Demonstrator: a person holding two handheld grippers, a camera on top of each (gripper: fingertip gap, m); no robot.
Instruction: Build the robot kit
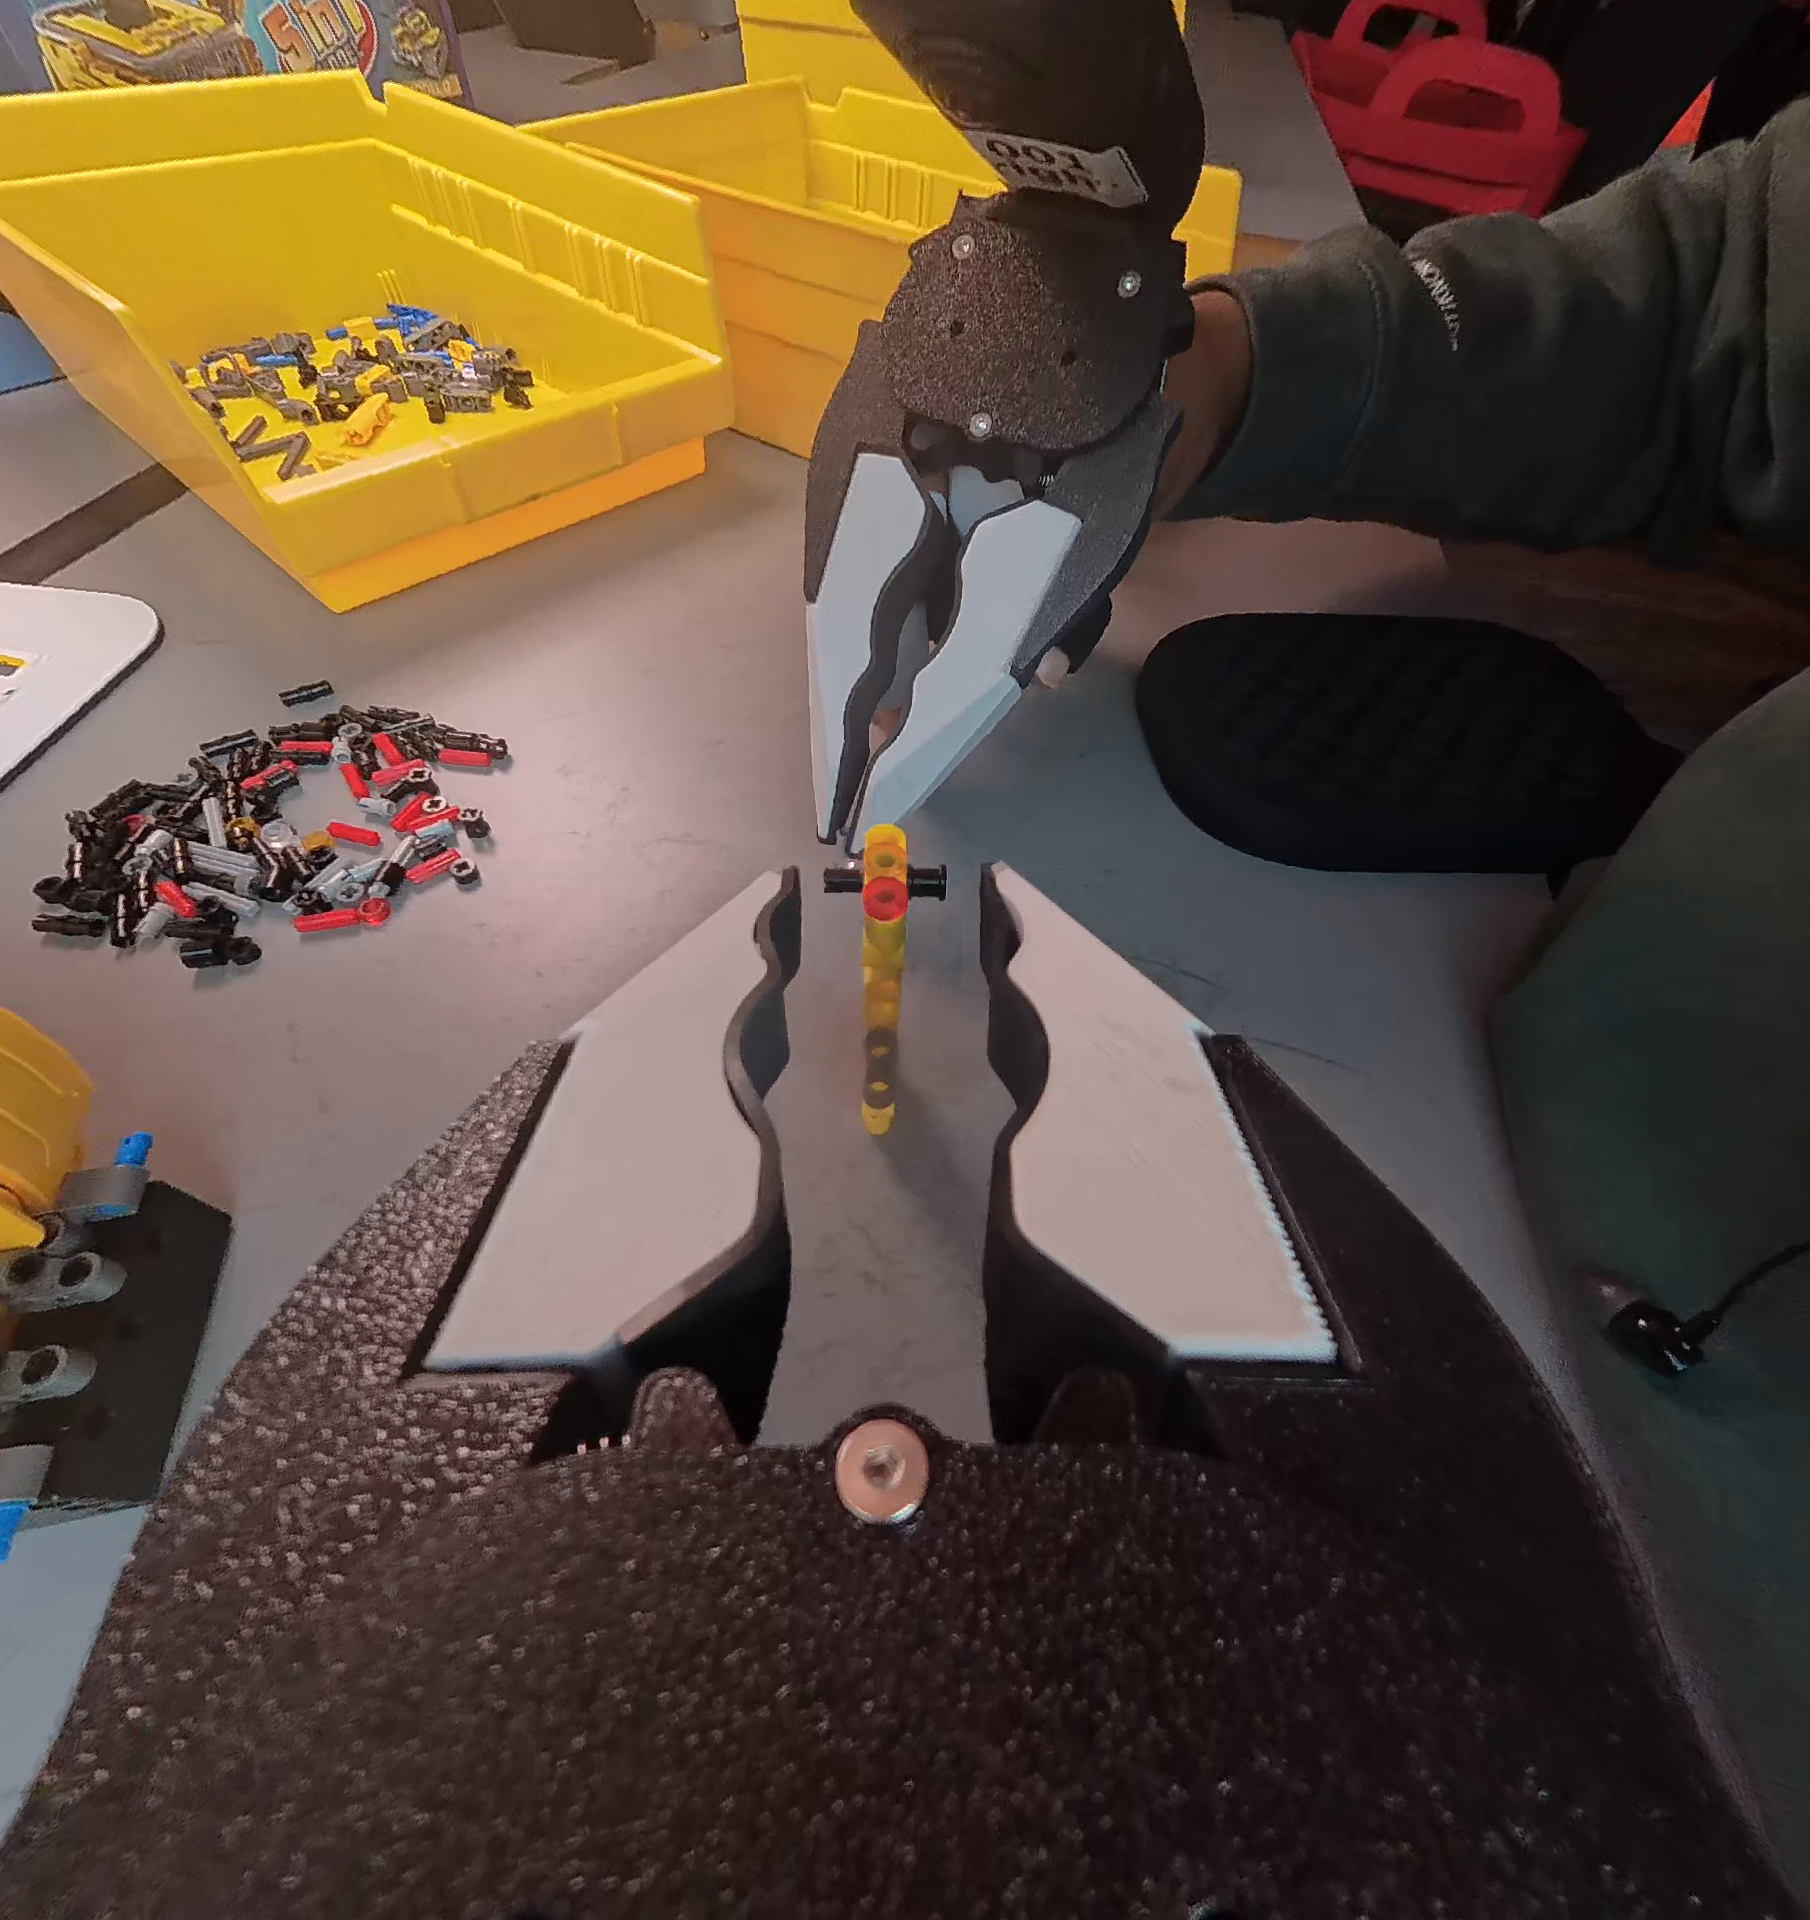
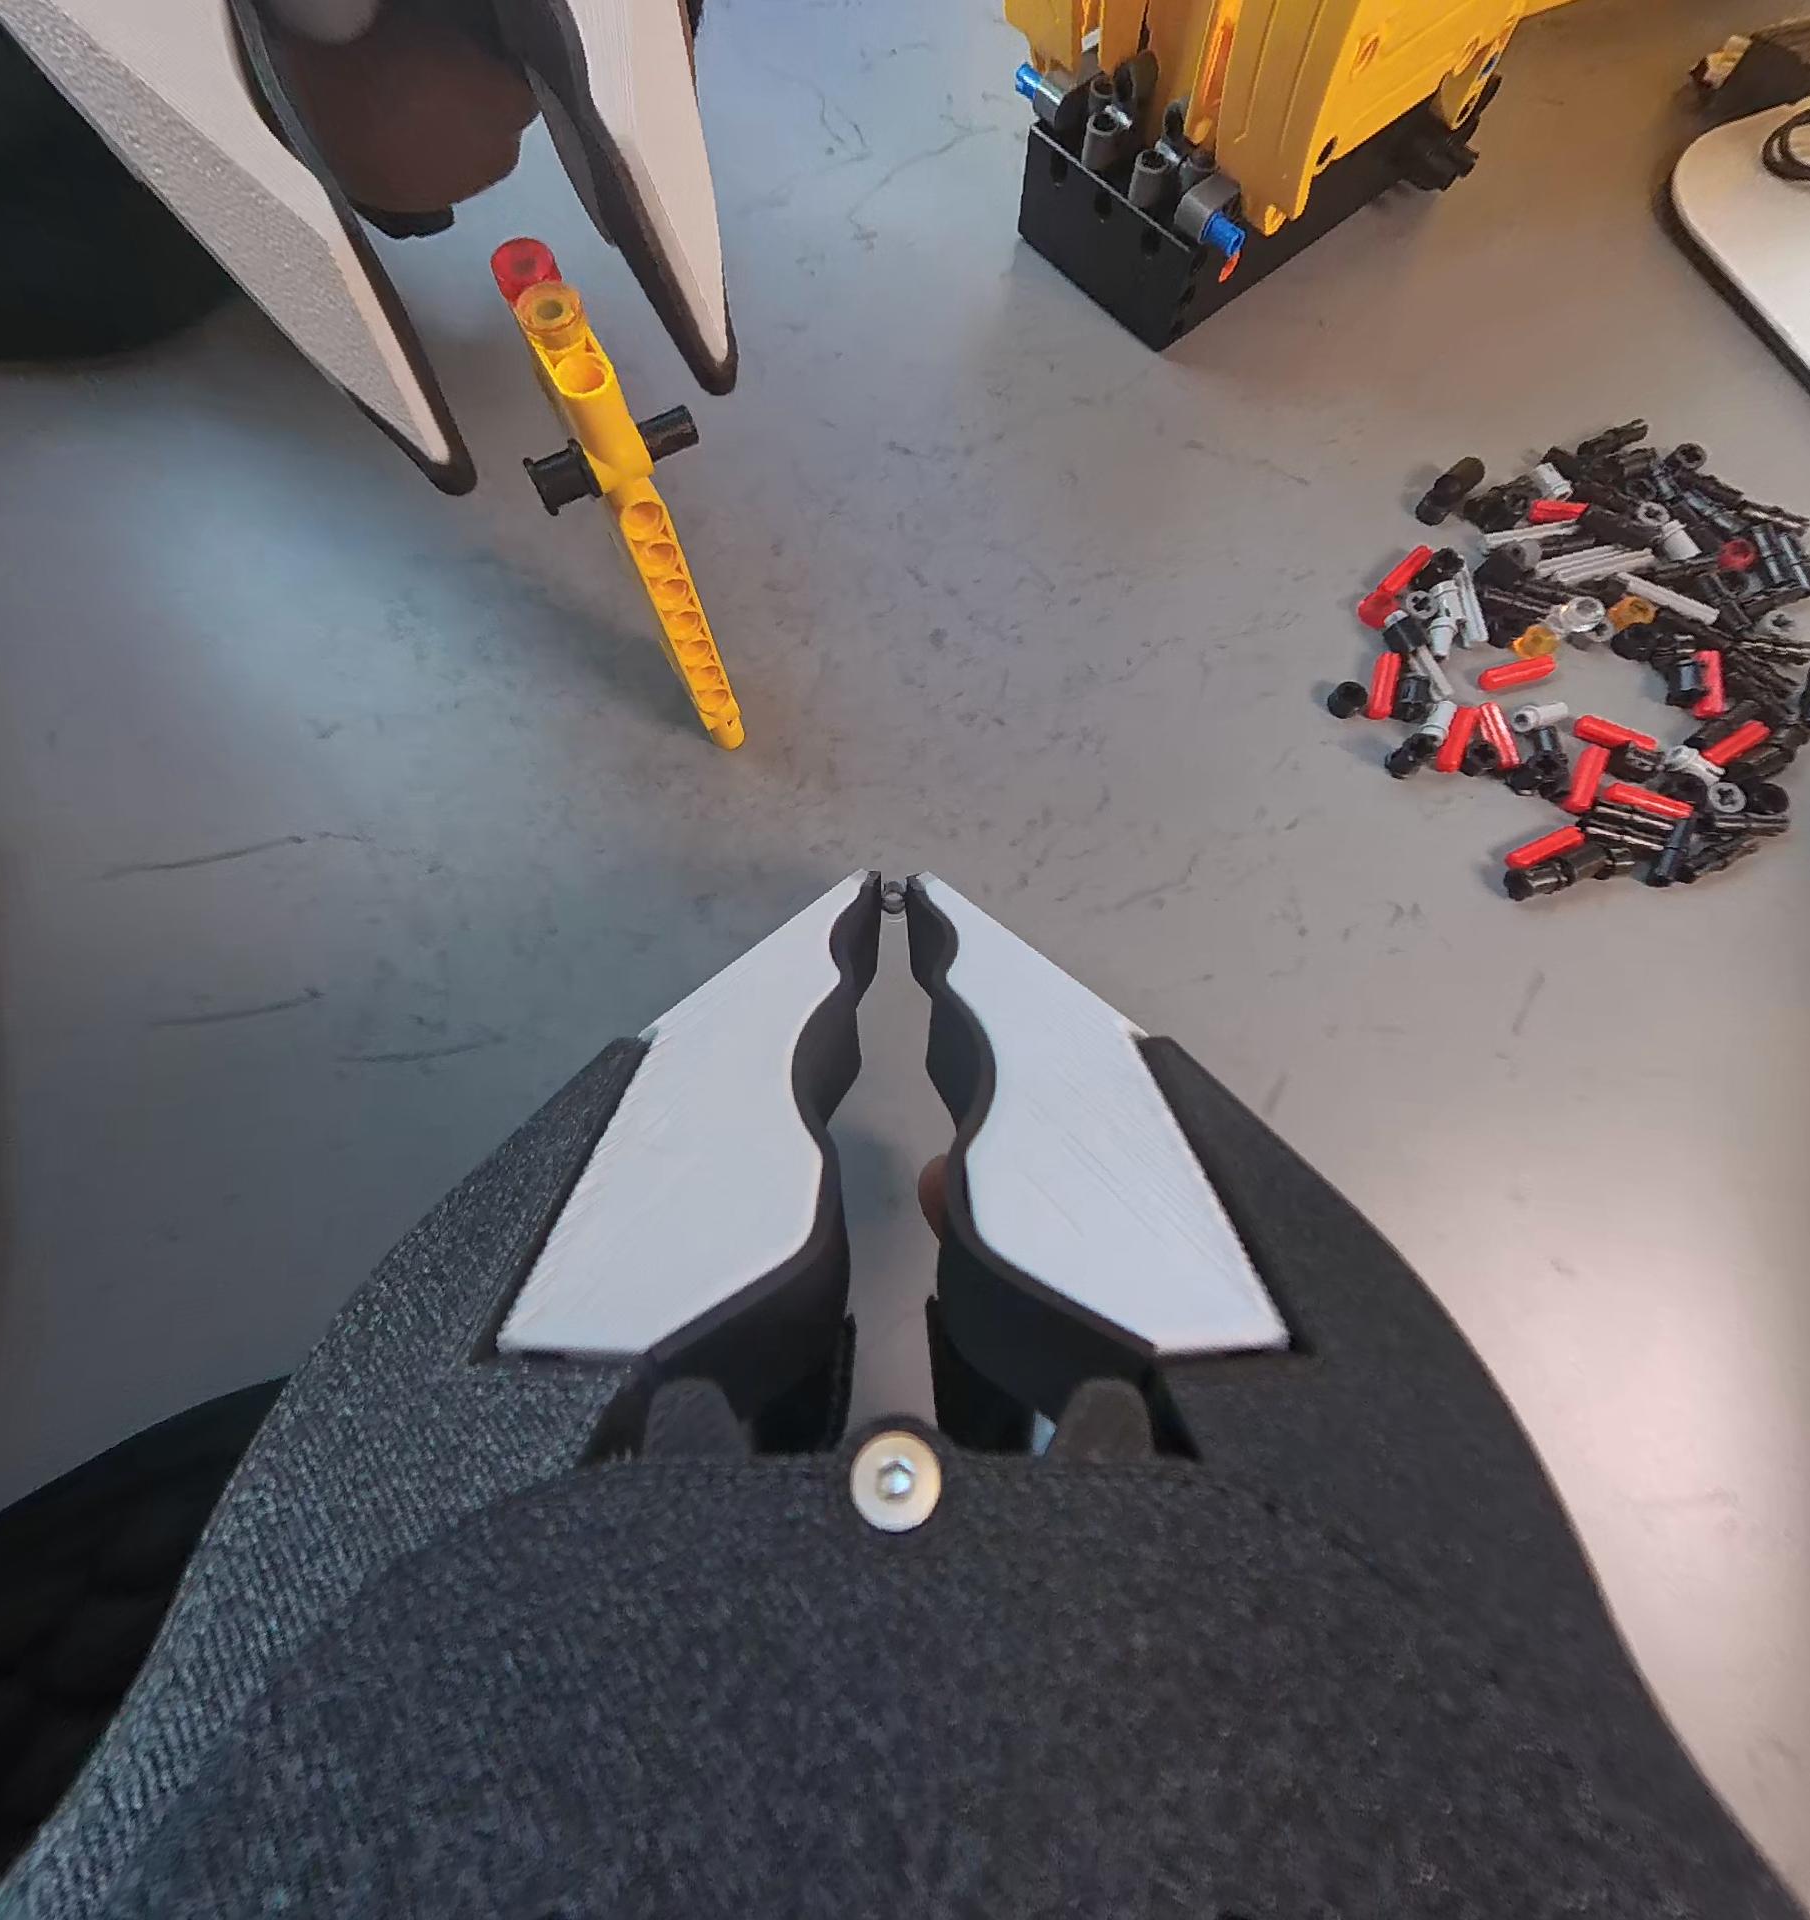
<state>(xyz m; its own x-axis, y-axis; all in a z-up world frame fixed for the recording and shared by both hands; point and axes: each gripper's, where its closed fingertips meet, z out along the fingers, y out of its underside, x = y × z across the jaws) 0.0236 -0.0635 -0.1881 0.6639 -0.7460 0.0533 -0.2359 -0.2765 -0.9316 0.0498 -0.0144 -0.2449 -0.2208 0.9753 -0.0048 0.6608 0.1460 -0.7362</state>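
Observation:
A long yellow holed beam (image 1: 878,1023) stands on end on the grey table, tilted, between the fingers of my left gripper (image 1: 888,883). A black pin crosses it near the top, with a red stud and a clear yellow stud there. My left gripper is open and its fingers do not touch the beam. My right gripper (image 2: 893,889) is shut on a tiny grey piece (image 2: 894,894). In the left wrist view it (image 1: 847,831) points down, close beside the beam's top. In the right wrist view the beam (image 2: 662,561) leans between the left gripper's (image 2: 586,431) fingers.
A pile of small black, red and grey pins (image 1: 277,831) (image 2: 1607,665) lies on the table. Yellow bins (image 1: 568,239) stand behind, one holding parts. A yellow and black built model (image 2: 1244,135) (image 1: 7,1299), a white sheet (image 1: 28,675) and a black pad (image 1: 1379,748) lie around. Left tips to right tips: about 9 centimetres.

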